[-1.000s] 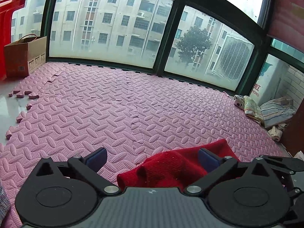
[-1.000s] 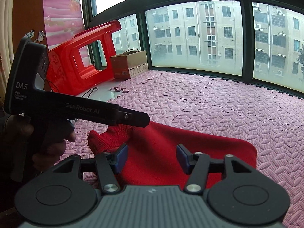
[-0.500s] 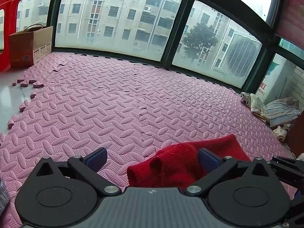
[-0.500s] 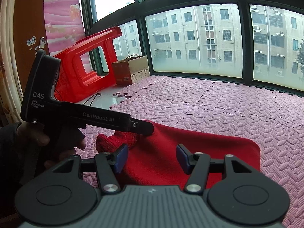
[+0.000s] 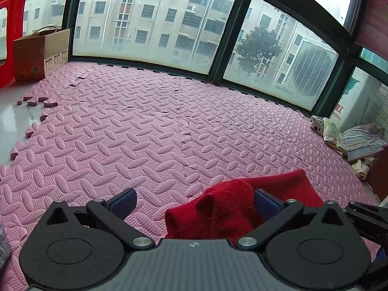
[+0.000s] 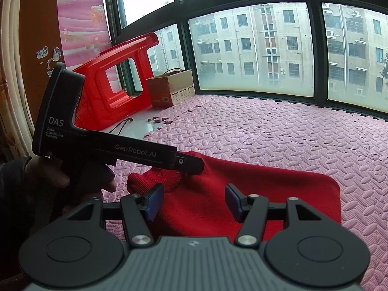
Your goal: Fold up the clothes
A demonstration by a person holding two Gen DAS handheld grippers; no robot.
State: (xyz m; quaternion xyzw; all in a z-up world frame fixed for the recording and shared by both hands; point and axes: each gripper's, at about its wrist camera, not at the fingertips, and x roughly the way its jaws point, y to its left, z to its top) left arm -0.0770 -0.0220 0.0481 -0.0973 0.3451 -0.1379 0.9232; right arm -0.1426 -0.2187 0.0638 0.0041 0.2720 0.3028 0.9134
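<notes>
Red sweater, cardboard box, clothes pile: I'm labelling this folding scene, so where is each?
Red sweater (image 6: 266,191): right wrist view, flat body panel.
Cardboard box (image 5: 40,55): left wrist view, front face.
Clothes pile (image 5: 361,143): left wrist view, striped cloth on top.

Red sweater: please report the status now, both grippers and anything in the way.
Left gripper open, sleeve bunched against one pad. Right gripper open above red sweater, no grip. Sweater on pink mat, not folded flat. Nothing in the way.

Sweater (image 6: 254,194) lies on mat (image 6: 278,131); box (image 6: 169,88) far left by window (image 6: 249,48).
</notes>
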